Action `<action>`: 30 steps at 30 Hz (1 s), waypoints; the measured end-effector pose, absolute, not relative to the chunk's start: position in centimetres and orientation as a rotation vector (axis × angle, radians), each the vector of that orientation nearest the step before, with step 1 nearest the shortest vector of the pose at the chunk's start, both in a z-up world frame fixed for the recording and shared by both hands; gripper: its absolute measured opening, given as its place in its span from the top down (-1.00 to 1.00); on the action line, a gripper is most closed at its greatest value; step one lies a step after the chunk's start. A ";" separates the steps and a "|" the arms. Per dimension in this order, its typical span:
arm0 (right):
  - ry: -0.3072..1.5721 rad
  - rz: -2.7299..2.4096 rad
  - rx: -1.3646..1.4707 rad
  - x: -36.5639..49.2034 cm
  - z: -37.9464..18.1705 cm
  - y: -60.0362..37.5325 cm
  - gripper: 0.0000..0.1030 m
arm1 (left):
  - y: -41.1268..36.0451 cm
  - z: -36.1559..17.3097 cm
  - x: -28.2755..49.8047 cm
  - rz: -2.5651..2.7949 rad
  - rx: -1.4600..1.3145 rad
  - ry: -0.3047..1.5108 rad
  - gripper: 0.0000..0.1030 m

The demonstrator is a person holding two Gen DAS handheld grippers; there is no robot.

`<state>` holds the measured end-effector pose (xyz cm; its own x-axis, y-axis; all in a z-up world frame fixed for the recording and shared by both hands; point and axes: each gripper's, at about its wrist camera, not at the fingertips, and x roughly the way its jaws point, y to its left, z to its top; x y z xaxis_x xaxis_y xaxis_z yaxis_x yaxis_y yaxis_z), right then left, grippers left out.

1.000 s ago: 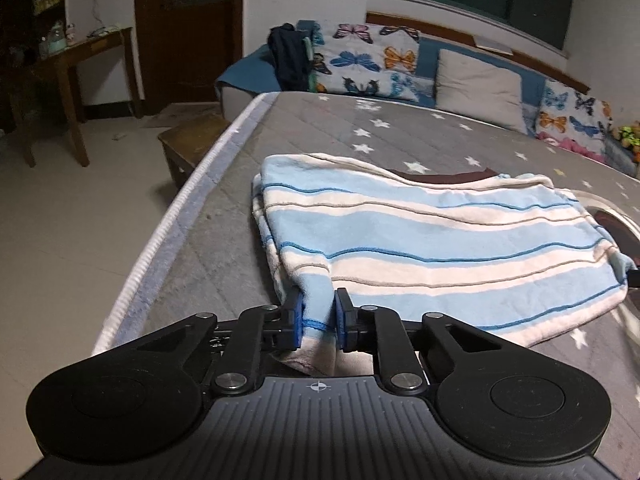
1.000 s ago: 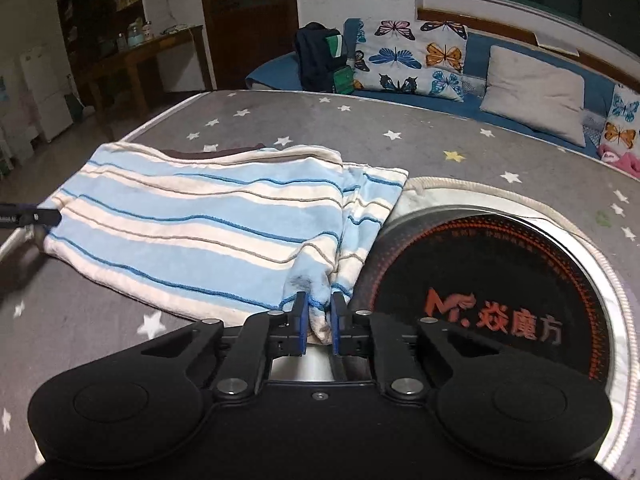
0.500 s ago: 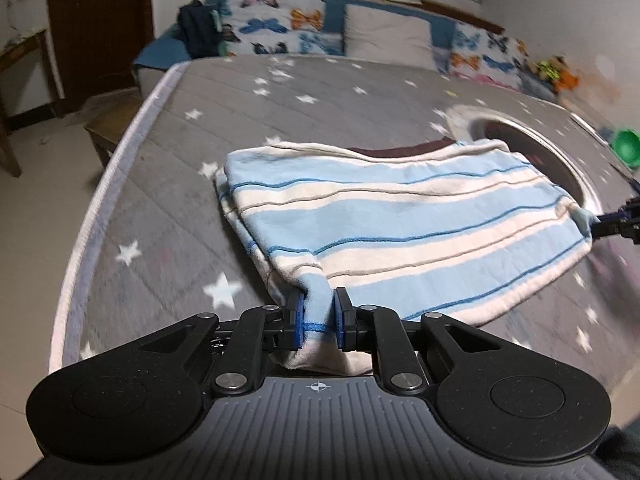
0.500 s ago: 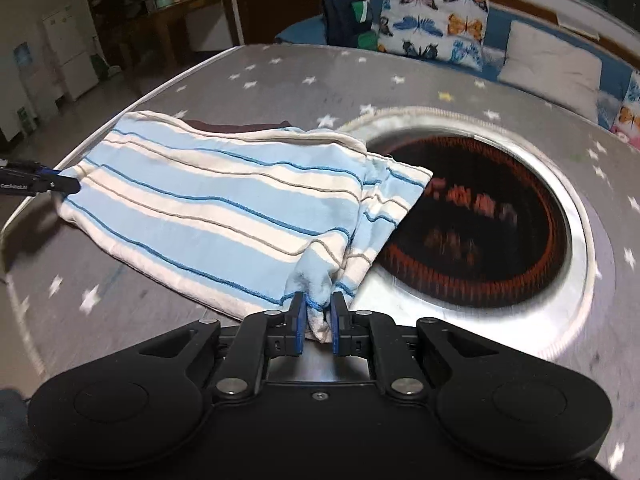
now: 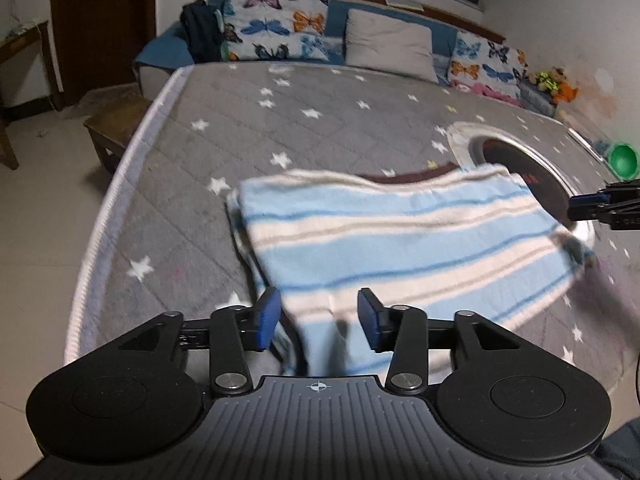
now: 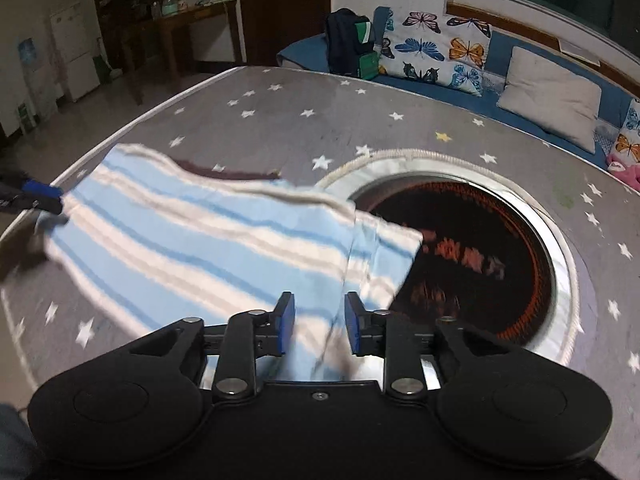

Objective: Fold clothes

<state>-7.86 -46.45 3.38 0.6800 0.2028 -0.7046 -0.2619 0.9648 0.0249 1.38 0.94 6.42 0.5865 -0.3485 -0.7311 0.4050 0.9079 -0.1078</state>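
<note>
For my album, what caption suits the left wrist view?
Left gripper, fingers open, above a striped garment on a star-patterned mattress.

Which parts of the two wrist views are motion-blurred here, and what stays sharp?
Left wrist view: the striped garment is smeared, most at its right corner, while the left gripper, jaws apart, is crisp. Right wrist view: the garment and the lettering in the round disc are streaked; the right gripper, also open, is sharp. Both show fisheye curvature and dim indoor light.

Blue-and-white striped garment [image 5: 400, 248] folded flat on mattress [image 5: 320, 128]
</note>
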 end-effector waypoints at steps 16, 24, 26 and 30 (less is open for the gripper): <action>0.794 0.254 -0.012 0.3 0.8 -46.0 0.24 | -0.8 4.3 10.0 -0.326 0.056 0.831 0.10; 0.783 0.240 -0.029 1.0 0.1 -45.6 0.24 | -0.9 4.2 10.4 -0.329 0.041 0.821 0.70; 0.782 0.245 -0.034 1.0 0.2 -45.4 0.31 | -1.1 4.3 10.3 -0.331 0.045 0.816 0.78; 0.782 0.256 -0.044 0.9 0.5 -45.0 0.65 | -1.4 4.8 10.0 -0.335 0.046 0.802 0.82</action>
<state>0.94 -44.97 0.45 0.6805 0.2119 -0.7015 -0.2445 0.9681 0.0552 9.98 -1.42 4.76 0.6458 -0.2768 -0.7115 0.3117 0.9463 -0.0852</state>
